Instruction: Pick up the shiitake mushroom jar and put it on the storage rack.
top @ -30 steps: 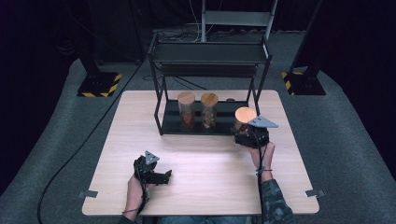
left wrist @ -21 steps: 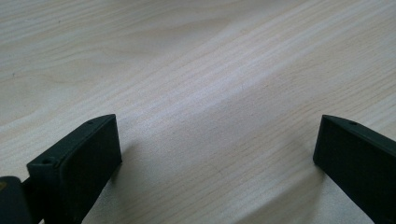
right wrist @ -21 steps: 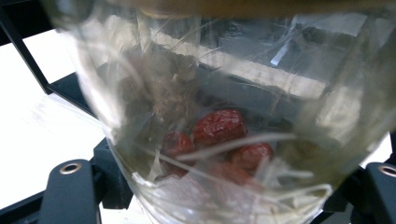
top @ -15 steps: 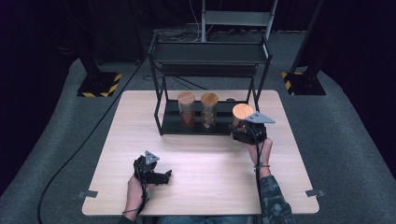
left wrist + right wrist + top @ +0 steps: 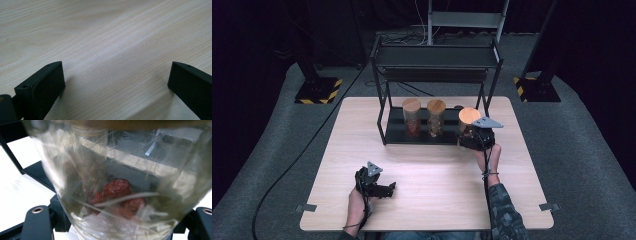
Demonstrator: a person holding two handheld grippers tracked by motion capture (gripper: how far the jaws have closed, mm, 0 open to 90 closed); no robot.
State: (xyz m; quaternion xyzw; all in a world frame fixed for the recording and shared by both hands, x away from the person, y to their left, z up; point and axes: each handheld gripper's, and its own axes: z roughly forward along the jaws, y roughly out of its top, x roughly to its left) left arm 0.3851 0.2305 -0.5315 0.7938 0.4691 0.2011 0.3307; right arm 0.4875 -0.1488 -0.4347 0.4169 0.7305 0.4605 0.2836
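Here, right gripper (image 5: 473,136) clamped on a wood-lidded glass jar (image 5: 117,182) of red dried fruit, at the black rack's (image 5: 437,55) four o'clock corner, left gripper (image 5: 384,190) resting wide-jawed on the table (image 5: 437,175) at seven o'clock.

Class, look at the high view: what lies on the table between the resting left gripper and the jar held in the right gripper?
Nothing: in the high view, bare wooden table separates the left gripper from the jar that the right gripper holds at the rack's right end.
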